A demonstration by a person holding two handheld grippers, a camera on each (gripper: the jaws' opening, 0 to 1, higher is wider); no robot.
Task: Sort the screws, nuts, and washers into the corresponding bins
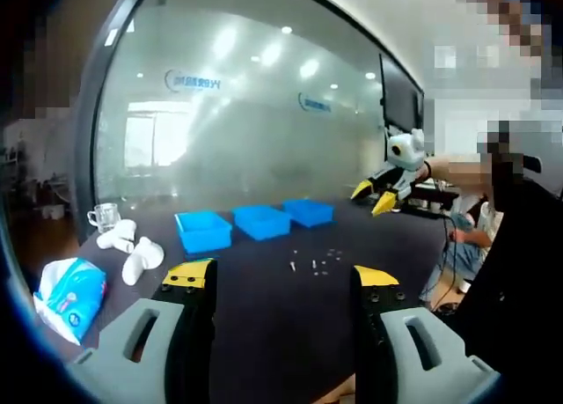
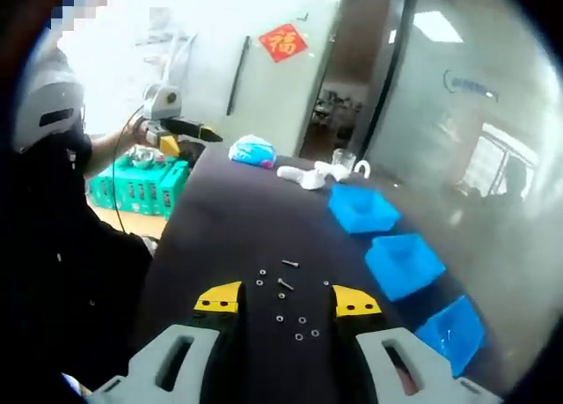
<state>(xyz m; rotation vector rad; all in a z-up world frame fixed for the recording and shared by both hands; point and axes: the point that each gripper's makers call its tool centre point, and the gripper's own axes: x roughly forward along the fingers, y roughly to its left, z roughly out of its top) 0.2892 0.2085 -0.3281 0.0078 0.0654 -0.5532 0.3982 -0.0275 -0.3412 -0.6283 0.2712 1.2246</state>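
In the left gripper view we've got a blue-and-white tissue pack (image 1: 70,296) at the far left of the dark bench (image 1: 264,307), then some white pieces (image 1: 132,250) and a glass mug (image 1: 104,216) behind them. Next come three blue bins (image 1: 259,222) in a row, all looking empty from here. Just in front of them, a bit right, sit the loose screws, nuts and washers (image 1: 315,261), scattered on the bench. Our left hand-held gripper (image 1: 283,281) hovers wide open with nothing in it, well short of the hardware. Further right, the right hand-held gripper (image 1: 378,197) hangs in the air.

In the right gripper view the right one's jaws stand wide apart and empty, with the hardware lying on the bench just beyond and between the tips, bins off to the right.
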